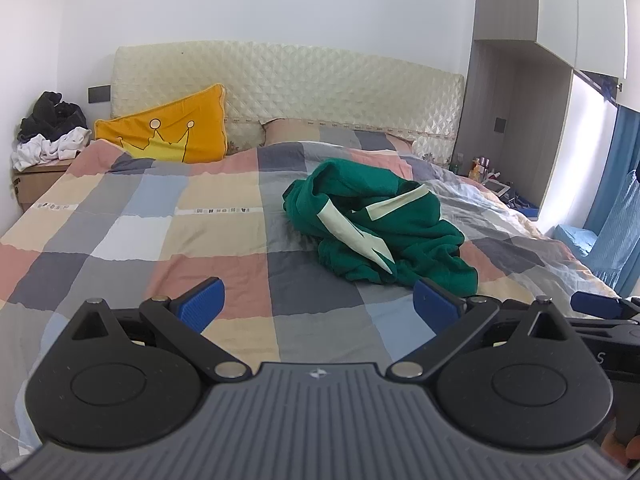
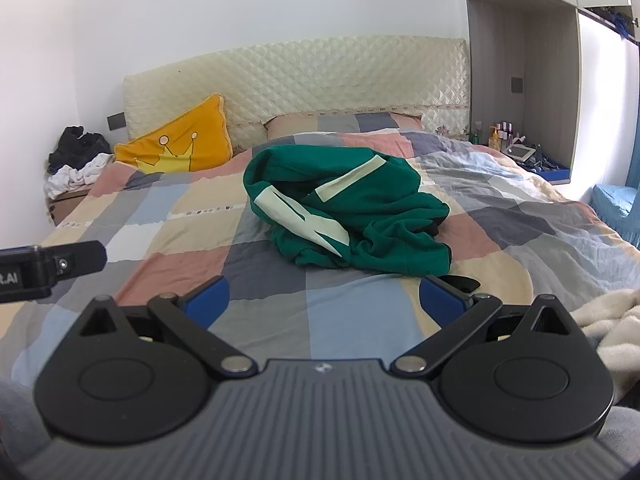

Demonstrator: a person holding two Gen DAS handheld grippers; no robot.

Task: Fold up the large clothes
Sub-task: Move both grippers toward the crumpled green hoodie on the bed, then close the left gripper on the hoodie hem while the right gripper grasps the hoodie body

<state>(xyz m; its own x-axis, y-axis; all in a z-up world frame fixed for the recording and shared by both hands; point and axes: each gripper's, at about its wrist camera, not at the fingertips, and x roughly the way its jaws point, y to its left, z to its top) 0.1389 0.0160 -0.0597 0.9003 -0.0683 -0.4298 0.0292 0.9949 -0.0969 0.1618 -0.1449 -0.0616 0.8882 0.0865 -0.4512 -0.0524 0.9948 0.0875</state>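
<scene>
A crumpled green garment (image 1: 384, 224) with cream stripes lies in a heap on the checked bedspread (image 1: 160, 220), right of the bed's middle. In the right wrist view the green garment (image 2: 352, 208) sits straight ahead on the bedspread (image 2: 280, 300). My left gripper (image 1: 318, 300) hovers open over the quilt, short of the heap, with nothing between its blue pads. My right gripper (image 2: 324, 300) is likewise open and empty, just in front of the garment's near edge. The right gripper's blue tip (image 1: 596, 306) shows at the left view's right edge, and the left gripper's black side (image 2: 52, 266) at the right view's left edge.
A yellow crown pillow (image 1: 168, 132) leans on the quilted headboard (image 1: 300, 80). A clothes pile (image 1: 52, 128) tops the left nightstand. Bottles and a tablet (image 2: 516, 144) stand on the right shelf. A cream blanket (image 2: 608, 320) lies at the bed's near right. Blue curtain (image 1: 616, 184) hangs right.
</scene>
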